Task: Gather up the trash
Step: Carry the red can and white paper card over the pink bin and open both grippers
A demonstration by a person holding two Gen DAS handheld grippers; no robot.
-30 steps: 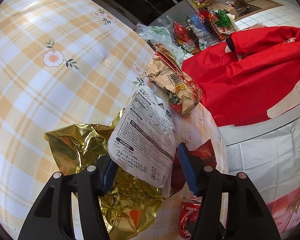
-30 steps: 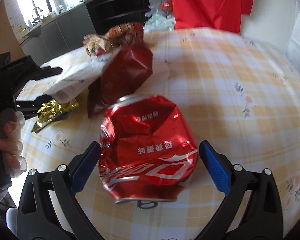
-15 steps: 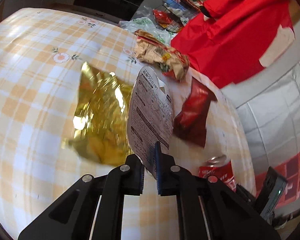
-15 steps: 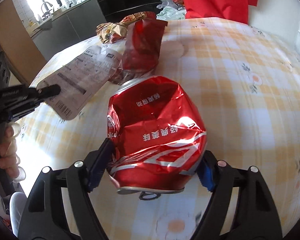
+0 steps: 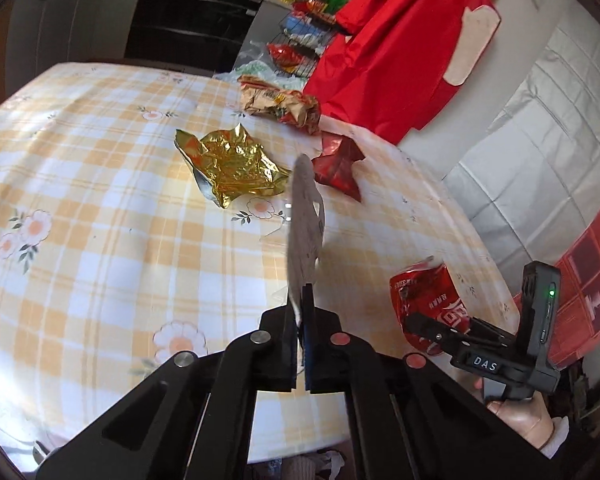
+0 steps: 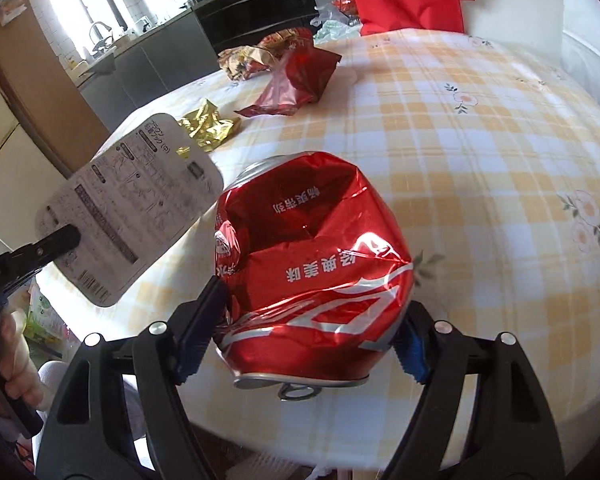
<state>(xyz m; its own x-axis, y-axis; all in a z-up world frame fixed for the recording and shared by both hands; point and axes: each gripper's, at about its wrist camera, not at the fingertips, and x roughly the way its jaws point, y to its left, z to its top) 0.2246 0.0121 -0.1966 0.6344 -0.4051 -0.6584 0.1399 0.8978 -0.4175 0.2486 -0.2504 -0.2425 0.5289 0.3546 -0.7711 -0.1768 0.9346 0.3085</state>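
The right gripper is clamped on a crushed red can, its blue pads pressed against the can's two dented sides; its jaws closed in onto the can within the last second and sit fairly wide because the can fills them. The can lies with its long axis running along the fingers: the pull-tab end faces back toward the camera and the other rim points forward and slightly left, away over the desk. It is held above the near edge of the yellow-checked cloth.

The left gripper is pinched fully together on one short end of a printed white card, a flat backing from some packaging. In the left wrist view the card appears nearly edge-on, its long axis pointing straight ahead from the fingertips and up off the desk. From the right wrist view its printed face shows, rising up and to the right from the black fingers, just left of the can and clear of the cloth. A hand grips that tool's handle at the left edge.

Farther out on the desk lie a crumpled gold foil wrapper, then a red foil packet just right of it, and beyond both a brown crumpled snack bag near the far edge. A red cloth hangs behind the desk.
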